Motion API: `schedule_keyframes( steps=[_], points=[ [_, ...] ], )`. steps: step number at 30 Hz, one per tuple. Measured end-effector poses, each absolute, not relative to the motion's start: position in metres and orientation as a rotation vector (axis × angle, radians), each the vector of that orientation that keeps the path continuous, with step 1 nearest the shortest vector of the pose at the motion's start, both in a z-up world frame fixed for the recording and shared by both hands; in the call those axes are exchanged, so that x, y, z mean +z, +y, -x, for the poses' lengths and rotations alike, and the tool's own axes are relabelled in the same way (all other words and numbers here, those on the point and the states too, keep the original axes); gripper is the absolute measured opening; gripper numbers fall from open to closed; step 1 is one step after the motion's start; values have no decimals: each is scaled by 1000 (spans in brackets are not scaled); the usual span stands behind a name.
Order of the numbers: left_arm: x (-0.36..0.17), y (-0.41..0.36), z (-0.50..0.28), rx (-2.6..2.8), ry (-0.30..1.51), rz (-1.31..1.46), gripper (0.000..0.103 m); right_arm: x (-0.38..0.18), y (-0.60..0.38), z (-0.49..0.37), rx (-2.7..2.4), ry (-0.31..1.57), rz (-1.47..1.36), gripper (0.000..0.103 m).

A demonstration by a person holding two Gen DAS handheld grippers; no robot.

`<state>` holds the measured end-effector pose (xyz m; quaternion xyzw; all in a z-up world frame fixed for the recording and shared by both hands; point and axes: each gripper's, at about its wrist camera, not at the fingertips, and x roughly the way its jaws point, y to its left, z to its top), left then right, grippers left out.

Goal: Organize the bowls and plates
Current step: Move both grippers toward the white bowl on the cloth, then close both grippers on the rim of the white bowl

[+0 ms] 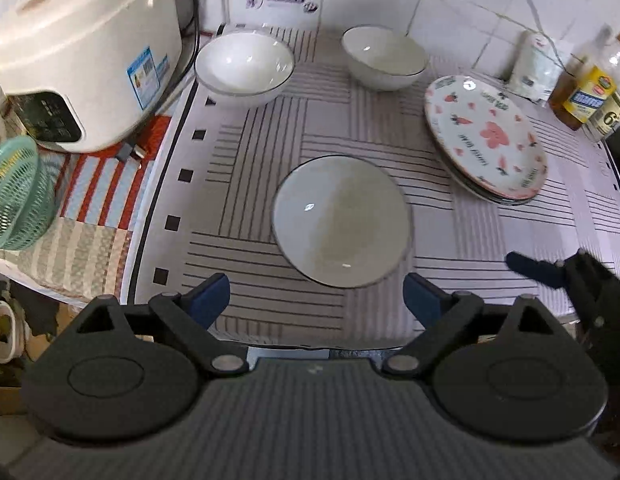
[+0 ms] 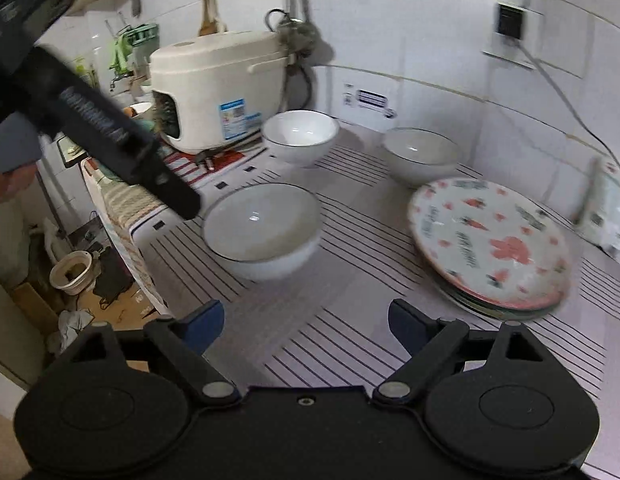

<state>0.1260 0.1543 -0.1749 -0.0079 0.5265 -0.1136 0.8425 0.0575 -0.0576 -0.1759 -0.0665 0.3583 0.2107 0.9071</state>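
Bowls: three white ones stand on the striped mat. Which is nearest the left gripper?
The front bowl, alone mid-mat just ahead of the open left gripper. The other two stand far back by the tiled wall.

black gripper [image 1: 317, 298] bodies, blue fingers [image 1: 211, 294], silver pivot screws, grey ribbed base

White bowls [image 1: 342, 220] dark-rimmed; plate [image 1: 486, 136] pink hearts, carrots; mat [image 1: 350, 128] striped; basket [image 1: 17, 192] green.
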Motion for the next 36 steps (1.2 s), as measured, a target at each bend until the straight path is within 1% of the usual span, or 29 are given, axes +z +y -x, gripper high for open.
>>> schedule_keyframes(
  steps=[2,7,10,11,12,13,14,15,16,18,19,20,21,22,23,24,30,36],
  points=[
    [-187,161,-140,-241,1156,-2,94,-187,-41,-63,431,732,129,92],
    [-212,172,-167,-293,1155,-30,94,-219,-12,-83,404,734,134,94],
    [-224,173,-184,-337,1154,-36,90,-240,2,-98,406,736,134,94],
    [-228,172,-189,-358,1163,-35,85,-245,6,-103,401,734,141,94],
    [-231,172,-193,-378,1171,-35,76,-249,10,-107,394,731,146,94],
    [-233,170,-196,-390,1180,-38,72,-252,14,-110,391,721,146,94],
    [-236,169,-198,-401,1188,-43,65,-254,17,-112,383,708,142,94],
    [-237,169,-200,-413,1191,-48,61,-255,19,-114,370,697,133,94],
    [-238,169,-200,-423,1189,-48,60,-255,20,-115,356,685,120,94],
    [-241,170,-202,-443,1192,-43,50,-256,21,-118,340,682,95,94],
    [-243,170,-203,-451,1197,-40,47,-256,22,-118,337,685,93,94],
    [-244,170,-204,-460,1196,-36,38,-256,22,-118,334,683,94,94],
    [-244,171,-205,-468,1193,-30,33,-257,23,-117,334,679,96,94],
    [-245,172,-206,-478,1193,-17,31,-258,22,-117,335,672,97,94],
    [-246,173,-206,-490,1196,-4,26,-259,22,-118,338,668,98,94],
    [-247,174,-207,-502,1205,10,23,-259,22,-118,337,667,98,94],
    [-241,165,-201,-525,1174,-79,22,-257,23,-118,322,670,97,94],
    [-229,154,-206,-532,1127,-150,22,-251,18,-121,297,628,66,94]
  ],
)
